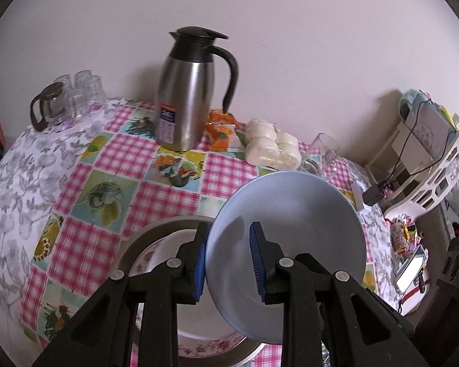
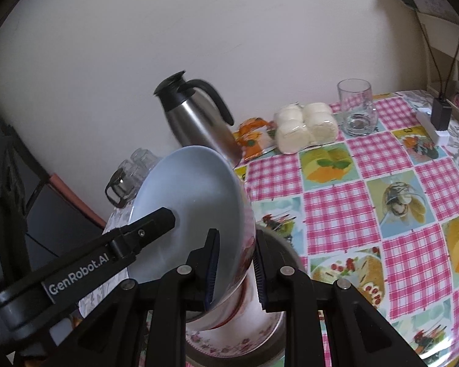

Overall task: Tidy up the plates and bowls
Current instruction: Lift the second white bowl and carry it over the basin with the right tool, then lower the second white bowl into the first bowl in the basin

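While both tilt downward, left claw (image 1: 229, 263) and right claw (image 2: 235, 272) apparently pinch the blue bowl (image 1: 296, 214)

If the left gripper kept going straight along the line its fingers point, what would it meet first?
The left gripper, shut on the blue bowl, points down at the tablecloth. The bowl would probably meet the cloth first, short of the steel jug, though depth is unclear.

Flask (image 1: 186, 91) behind bowl (image 1: 290, 223), buns (image 1: 272, 146) right of flask, tumbler (image 2: 356, 111) right of buns
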